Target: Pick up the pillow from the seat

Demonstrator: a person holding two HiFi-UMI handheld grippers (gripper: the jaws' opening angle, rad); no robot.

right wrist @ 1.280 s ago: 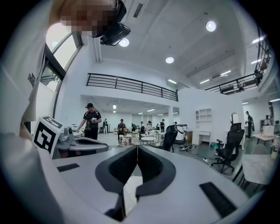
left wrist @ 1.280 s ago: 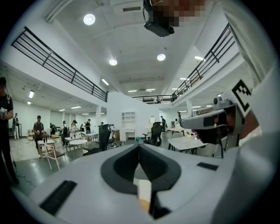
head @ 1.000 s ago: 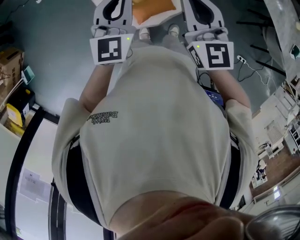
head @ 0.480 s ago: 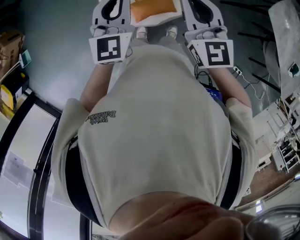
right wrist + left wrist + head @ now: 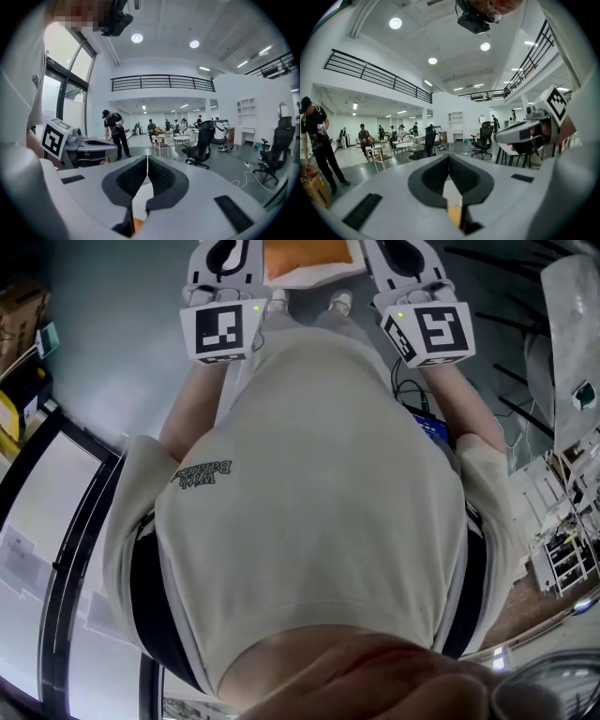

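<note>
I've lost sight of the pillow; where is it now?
Head view, top centre: the orange pillow lies between the left gripper and the right gripper.

Right tongs (image 5: 405, 253) more askew now.

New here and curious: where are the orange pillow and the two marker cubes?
pillow (image 5: 309, 254): head view, orange face.
left marker cube (image 5: 225, 331): head view, marker face.
right marker cube (image 5: 441, 331): head view, marker face.

Orange pillow (image 5: 309, 257), mostly beyond the head view's top edge.
</note>
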